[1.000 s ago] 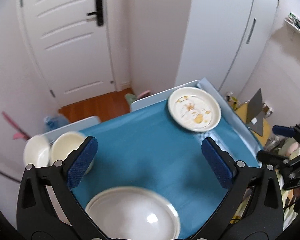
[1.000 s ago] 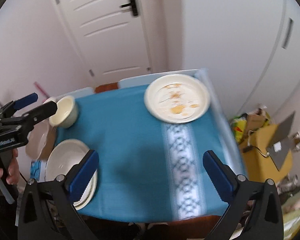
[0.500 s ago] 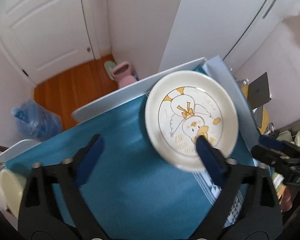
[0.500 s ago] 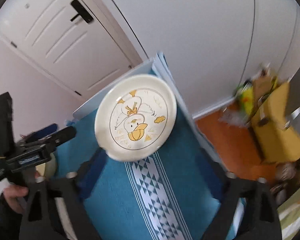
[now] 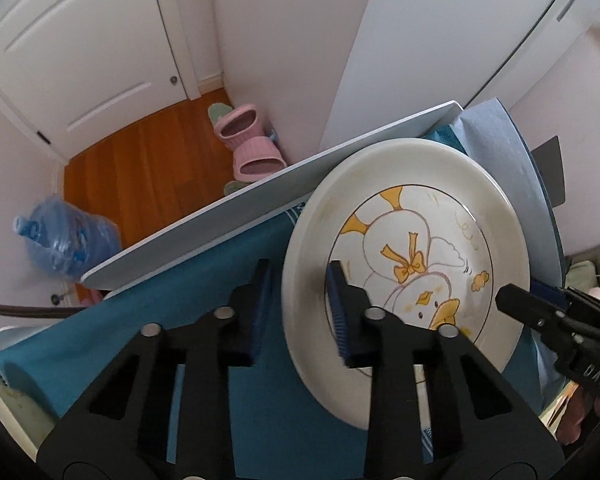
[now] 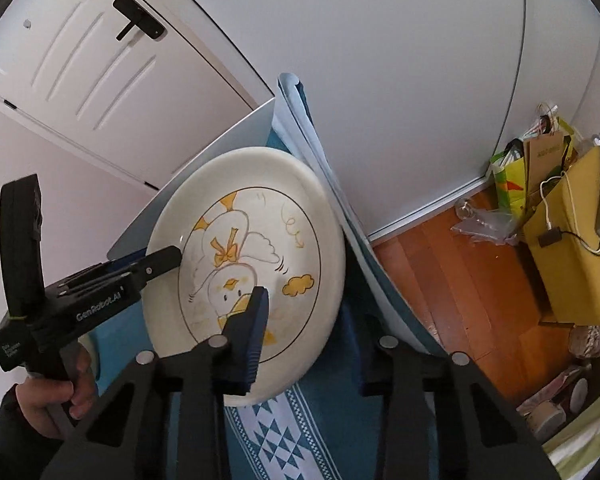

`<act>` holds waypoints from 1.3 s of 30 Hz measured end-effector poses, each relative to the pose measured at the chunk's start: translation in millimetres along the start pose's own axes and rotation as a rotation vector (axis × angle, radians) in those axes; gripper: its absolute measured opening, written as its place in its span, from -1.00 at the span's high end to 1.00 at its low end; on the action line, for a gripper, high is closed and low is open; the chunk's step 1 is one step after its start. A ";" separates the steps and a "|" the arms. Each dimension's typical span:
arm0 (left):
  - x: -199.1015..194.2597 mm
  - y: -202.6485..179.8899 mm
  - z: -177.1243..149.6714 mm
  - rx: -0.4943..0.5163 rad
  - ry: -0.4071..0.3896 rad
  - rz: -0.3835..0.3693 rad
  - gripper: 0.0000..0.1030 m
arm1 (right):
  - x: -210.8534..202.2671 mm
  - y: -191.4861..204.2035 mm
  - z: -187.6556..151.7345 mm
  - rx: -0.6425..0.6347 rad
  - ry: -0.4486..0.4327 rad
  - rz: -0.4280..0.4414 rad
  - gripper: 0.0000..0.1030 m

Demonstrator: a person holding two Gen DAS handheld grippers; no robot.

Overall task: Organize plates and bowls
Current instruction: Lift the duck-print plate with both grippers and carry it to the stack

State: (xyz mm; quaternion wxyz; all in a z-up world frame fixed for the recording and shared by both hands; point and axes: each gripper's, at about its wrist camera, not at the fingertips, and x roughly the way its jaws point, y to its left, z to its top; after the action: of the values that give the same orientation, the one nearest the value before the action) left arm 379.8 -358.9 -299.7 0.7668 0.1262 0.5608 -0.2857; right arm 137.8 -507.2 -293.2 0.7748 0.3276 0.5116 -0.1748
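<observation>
A white plate with a yellow duck drawing (image 5: 416, 248) lies at the far right corner of the blue-clothed table (image 5: 204, 288). My left gripper (image 5: 300, 312) straddles the plate's left rim, one finger over the plate and one outside it, jaws narrowed around the rim. My right gripper (image 6: 312, 328) straddles the same plate (image 6: 260, 240) at its near right rim, its left finger (image 6: 252, 328) over the plate and the right one beyond the edge. The left gripper shows in the right wrist view (image 6: 156, 264), the right gripper in the left wrist view (image 5: 540, 316).
A cream bowl's edge (image 5: 8, 412) shows at the table's near left. A white door (image 5: 80, 40) and wardrobe (image 5: 440, 40) stand behind. Pink slippers (image 5: 248, 148) and a blue water bottle (image 5: 60, 236) lie on the wood floor. Bags (image 6: 560, 220) stand to the right.
Both grippers moved in on the duck plate and narrowed their jaws around opposite rims. The other plates and bowls dropped out of view.
</observation>
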 end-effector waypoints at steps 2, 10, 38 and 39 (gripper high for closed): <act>0.5 -1.7 0.8 0.003 -0.009 0.002 0.64 | 1.8 3.8 -1.6 -0.021 -0.005 -0.038 0.54; 1.7 -0.1 2.5 0.001 -0.007 0.004 0.64 | 3.5 -5.9 3.1 0.039 0.019 -0.051 0.72; -129.4 16.6 -58.9 -0.087 -0.228 0.058 0.69 | -63.1 47.1 -9.4 -0.173 -0.155 0.048 0.76; -140.0 19.1 -66.3 -0.095 -0.243 0.063 0.69 | -70.0 54.7 -12.6 -0.195 -0.165 0.059 0.76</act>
State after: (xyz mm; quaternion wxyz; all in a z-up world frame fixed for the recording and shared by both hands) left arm 309.5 -268.0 -194.1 0.8429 0.0716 0.4723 -0.2475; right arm 133.3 -463.5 -214.9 0.8473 0.2500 0.4509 -0.1275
